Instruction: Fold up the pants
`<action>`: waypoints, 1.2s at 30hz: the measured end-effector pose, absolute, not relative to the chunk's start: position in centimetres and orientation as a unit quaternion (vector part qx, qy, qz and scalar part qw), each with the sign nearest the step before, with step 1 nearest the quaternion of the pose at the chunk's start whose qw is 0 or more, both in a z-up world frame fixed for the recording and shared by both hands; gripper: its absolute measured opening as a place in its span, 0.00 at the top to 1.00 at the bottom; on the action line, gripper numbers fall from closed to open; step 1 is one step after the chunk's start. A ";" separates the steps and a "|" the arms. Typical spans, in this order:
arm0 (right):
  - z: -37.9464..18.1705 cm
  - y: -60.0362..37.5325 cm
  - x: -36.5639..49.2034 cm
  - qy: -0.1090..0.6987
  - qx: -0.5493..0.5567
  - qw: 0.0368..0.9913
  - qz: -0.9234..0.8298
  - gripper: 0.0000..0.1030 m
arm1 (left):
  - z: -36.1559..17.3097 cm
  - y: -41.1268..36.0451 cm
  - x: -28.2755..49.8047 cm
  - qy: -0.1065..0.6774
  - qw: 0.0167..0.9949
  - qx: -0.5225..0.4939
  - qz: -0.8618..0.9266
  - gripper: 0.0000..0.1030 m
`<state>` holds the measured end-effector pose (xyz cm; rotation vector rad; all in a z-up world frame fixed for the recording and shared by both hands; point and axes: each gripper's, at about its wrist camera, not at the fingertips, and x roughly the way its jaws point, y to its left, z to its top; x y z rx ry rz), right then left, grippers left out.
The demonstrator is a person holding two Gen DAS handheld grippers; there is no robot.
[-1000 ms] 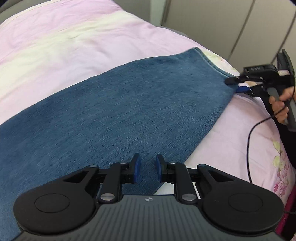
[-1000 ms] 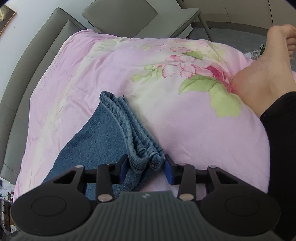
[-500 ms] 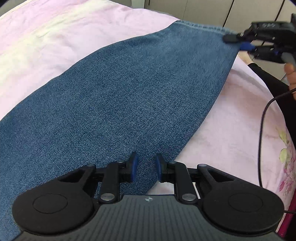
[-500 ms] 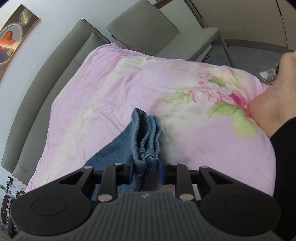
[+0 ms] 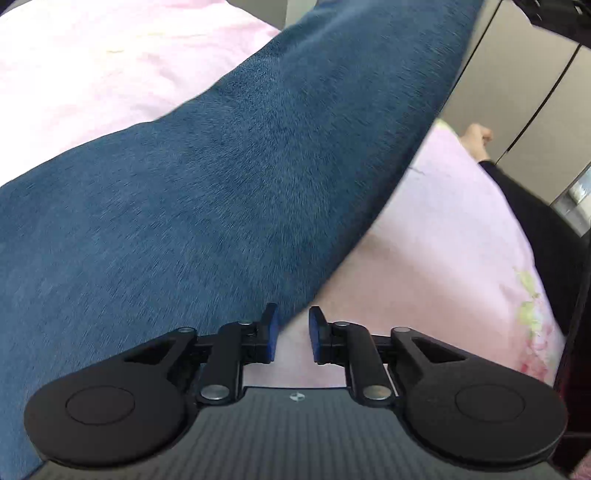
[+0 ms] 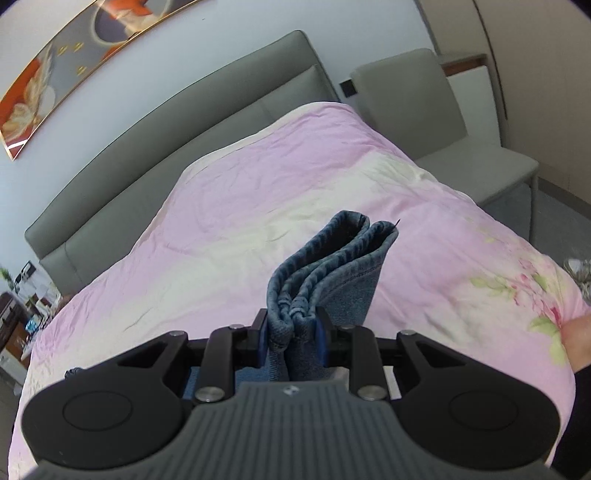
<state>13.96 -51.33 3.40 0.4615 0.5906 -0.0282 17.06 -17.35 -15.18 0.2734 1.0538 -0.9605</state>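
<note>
In the left wrist view, the left gripper (image 5: 291,334) sits at the bottom middle of the frame, and its two blue-tipped fingers (image 5: 270,332) stand apart with a gap between them. Nothing is caught in that gap — only the pink bed cover (image 5: 424,258) shows through it. The left finger tip sits right at the lower edge of the blue pants (image 5: 229,177), but I cannot tell if it touches the cloth. The pants fill most of this frame, running as a wide blue band from the lower left up to the top right, and they look a bit blurry. At the very top right corner, a black piece of the right gripper (image 5: 554,16) shows where the pants end. At the right edge a dark sleeve (image 5: 535,210) lies on the bed cover, with a bit of bare skin above it. In the right wrist view, the right gripper (image 6: 291,334) is at the bottom middle, and its fingers are squeezed onto the bunched hem ends of the pants (image 6: 325,273). The folded blue layers stick up from between the fingers toward the middle of the frame, above the bed cover (image 6: 221,221). A grey headboard (image 6: 166,147) runs across the upper left, a grey chair (image 6: 424,107) stands at the upper right, and a gold-framed picture (image 6: 55,70) hangs at the top left.
</note>
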 end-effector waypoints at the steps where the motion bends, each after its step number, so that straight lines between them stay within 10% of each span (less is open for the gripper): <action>1: 4.2 -49.9 14.5 0.290 0.213 0.933 -0.006 0.80 | -14.8 -16.1 17.0 0.480 0.750 0.113 -0.440 0.84; 11: 4.9 -34.2 20.6 0.335 0.143 0.925 0.111 0.80 | -7.9 -0.6 17.8 0.443 0.823 0.044 -0.353 0.83; 26: -11.7 -17.8 24.6 0.488 0.068 0.850 0.187 0.79 | -9.9 14.5 21.6 0.467 0.851 -0.025 -0.237 0.78; 31: -11.3 -17.7 23.5 0.474 0.087 0.852 0.204 0.51 | -11.3 14.7 22.0 0.471 0.847 -0.050 -0.241 0.73; 36: -10.7 -18.3 23.5 0.466 0.107 0.861 0.174 0.51 | -11.4 15.6 21.5 0.469 0.846 -0.086 -0.240 0.72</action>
